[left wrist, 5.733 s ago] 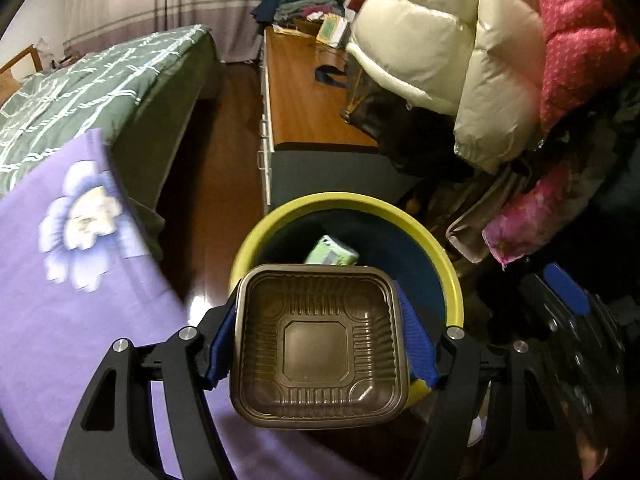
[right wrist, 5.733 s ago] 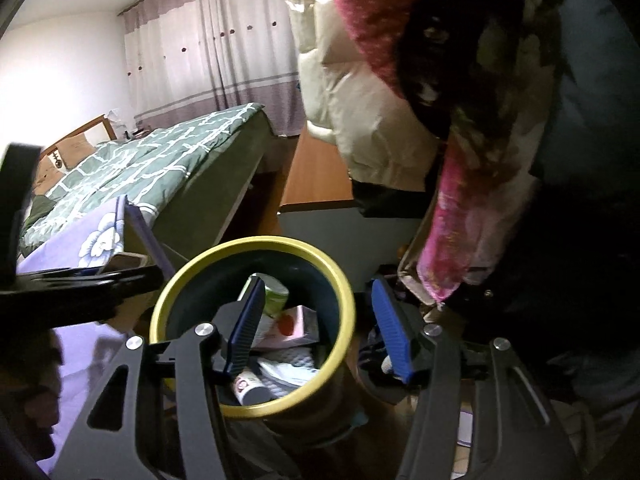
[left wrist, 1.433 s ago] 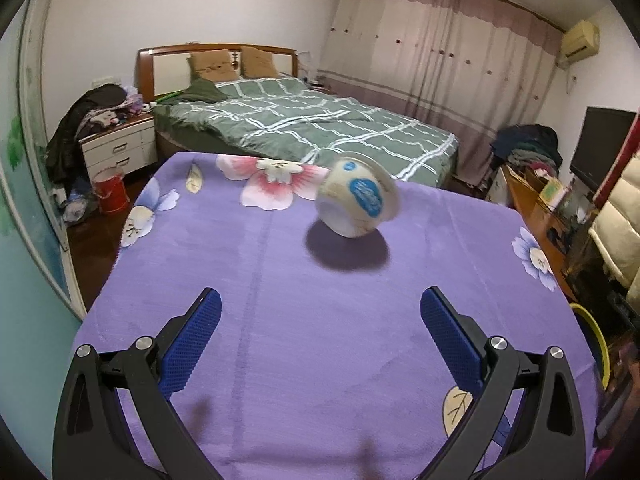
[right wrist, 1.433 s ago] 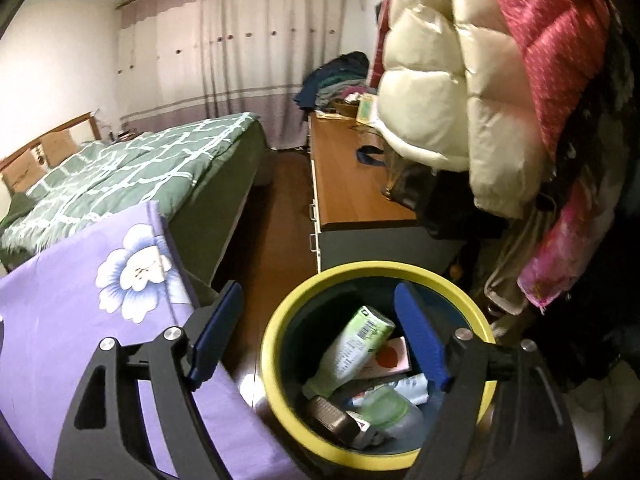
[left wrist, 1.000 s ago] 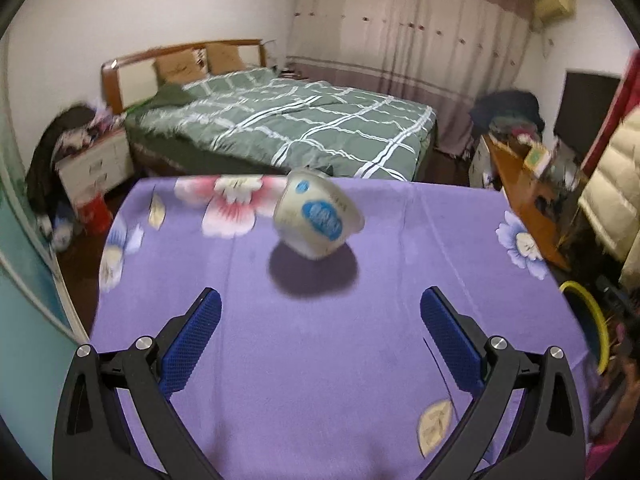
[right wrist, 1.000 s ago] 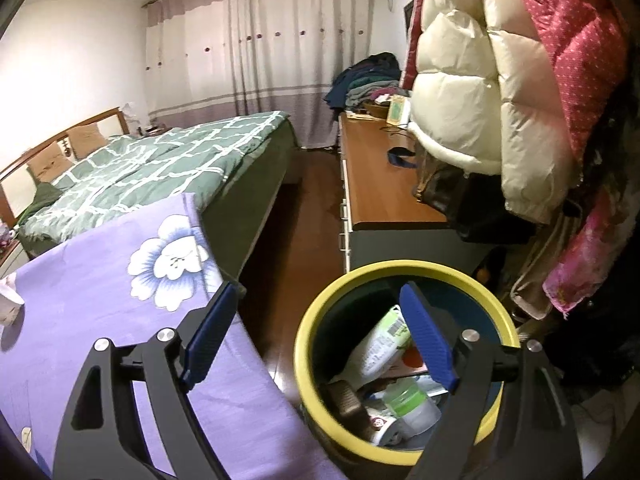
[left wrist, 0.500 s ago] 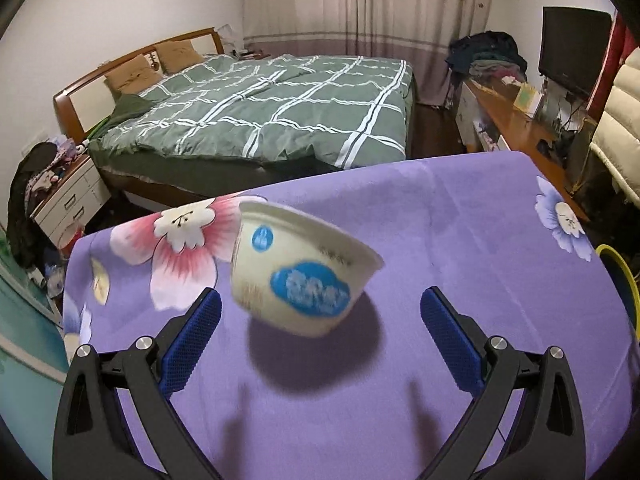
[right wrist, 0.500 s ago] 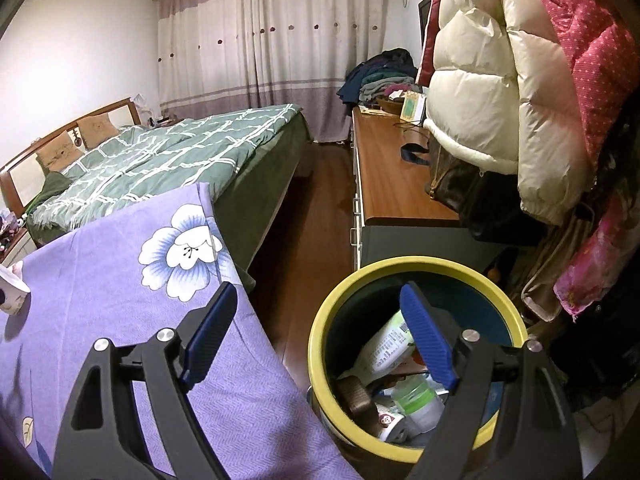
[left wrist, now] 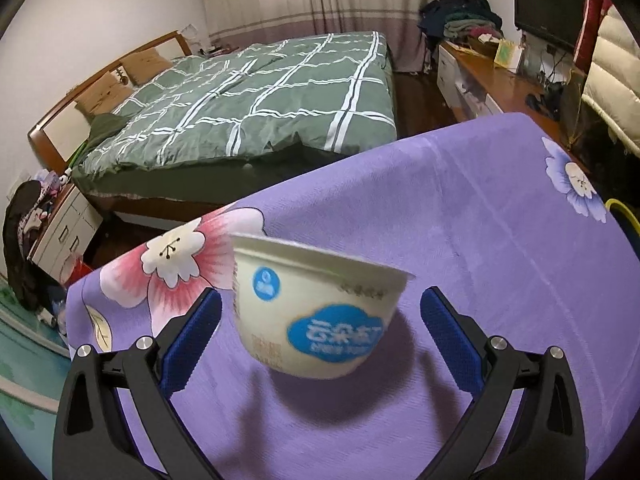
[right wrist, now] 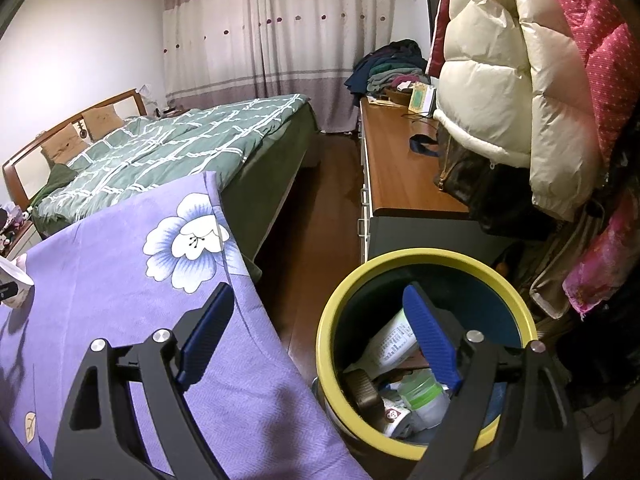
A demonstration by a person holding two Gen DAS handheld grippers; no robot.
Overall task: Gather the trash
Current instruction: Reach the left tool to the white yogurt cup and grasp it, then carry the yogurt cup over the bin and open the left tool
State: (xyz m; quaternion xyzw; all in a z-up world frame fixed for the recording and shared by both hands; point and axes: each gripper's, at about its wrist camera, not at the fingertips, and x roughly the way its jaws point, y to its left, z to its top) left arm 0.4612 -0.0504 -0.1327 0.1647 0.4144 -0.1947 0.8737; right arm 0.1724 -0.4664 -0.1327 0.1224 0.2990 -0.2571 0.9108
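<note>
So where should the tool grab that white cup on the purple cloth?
Grab the cup across its round wall, just under the rim, with one pad on each side. It stands upright and gets narrower toward the bottom, so a lower grip might slip. The left tool is open, with a pad on either side of the cup, so coming straight in from the near side should work.

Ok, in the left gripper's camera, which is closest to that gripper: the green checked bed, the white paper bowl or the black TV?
1. White paper bowl, between the left gripper's open fingers.
2. Green checked bed, beyond the purple cloth's far edge.
3. Black TV, far right, against the wall.
</note>
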